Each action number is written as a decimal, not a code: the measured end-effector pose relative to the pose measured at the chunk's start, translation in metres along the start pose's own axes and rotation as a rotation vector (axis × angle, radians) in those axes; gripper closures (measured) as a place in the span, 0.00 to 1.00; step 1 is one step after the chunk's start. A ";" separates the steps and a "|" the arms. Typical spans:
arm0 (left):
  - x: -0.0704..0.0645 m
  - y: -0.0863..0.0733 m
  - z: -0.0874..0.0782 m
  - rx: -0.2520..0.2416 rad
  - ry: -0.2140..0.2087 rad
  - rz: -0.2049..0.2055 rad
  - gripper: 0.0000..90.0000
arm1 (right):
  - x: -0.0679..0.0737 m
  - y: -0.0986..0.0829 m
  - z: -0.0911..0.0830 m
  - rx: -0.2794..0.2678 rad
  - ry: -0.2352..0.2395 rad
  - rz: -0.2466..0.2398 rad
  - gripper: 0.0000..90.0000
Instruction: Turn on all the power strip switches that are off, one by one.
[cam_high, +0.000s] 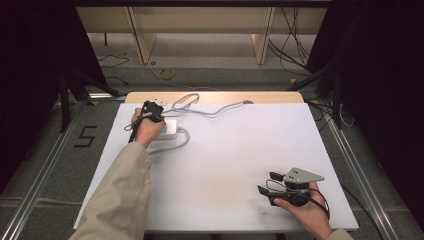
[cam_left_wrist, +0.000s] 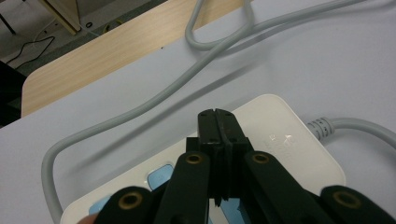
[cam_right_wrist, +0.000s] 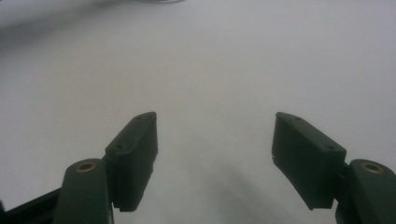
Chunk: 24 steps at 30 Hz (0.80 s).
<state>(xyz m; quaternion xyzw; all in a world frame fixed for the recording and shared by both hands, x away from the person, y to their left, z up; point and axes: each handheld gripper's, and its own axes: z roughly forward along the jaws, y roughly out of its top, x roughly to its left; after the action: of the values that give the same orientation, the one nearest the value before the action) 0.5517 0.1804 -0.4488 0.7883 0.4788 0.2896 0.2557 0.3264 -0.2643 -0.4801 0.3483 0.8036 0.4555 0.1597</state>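
On the far left of the white desk (cam_high: 225, 165), the left gripper (cam_left_wrist: 217, 113) has its jaws pressed shut over the white power strip (cam_left_wrist: 275, 135), whose grey cord (cam_left_wrist: 154, 100) loops toward the far wooden edge. The wide middle is bare. Near right, the right gripper (cam_right_wrist: 215, 140) rests with jaws wide open, holding nothing.

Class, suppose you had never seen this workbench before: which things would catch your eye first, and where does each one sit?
First, the white power strip at the far left of the white table, with the left gripper over it, jaws pressed together. Next, its grey cable looping toward the table's far edge. Last, the right gripper, jaws spread wide, over bare table at the near right.
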 end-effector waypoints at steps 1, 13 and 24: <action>0.000 0.001 0.000 0.003 -0.001 0.004 1.00 | 0.000 0.000 0.000 0.001 0.001 -0.002 0.36; -0.003 0.006 0.005 0.018 -0.013 -0.001 1.00 | 0.000 0.000 0.000 -0.001 0.007 0.000 0.35; -0.004 0.005 0.010 0.038 -0.011 -0.008 1.00 | 0.001 0.000 0.000 -0.001 0.011 0.001 0.35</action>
<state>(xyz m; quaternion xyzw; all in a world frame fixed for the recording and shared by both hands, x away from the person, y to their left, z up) 0.5603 0.1739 -0.4531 0.7927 0.4860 0.2754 0.2444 0.3262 -0.2638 -0.4803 0.3464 0.8040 0.4577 0.1553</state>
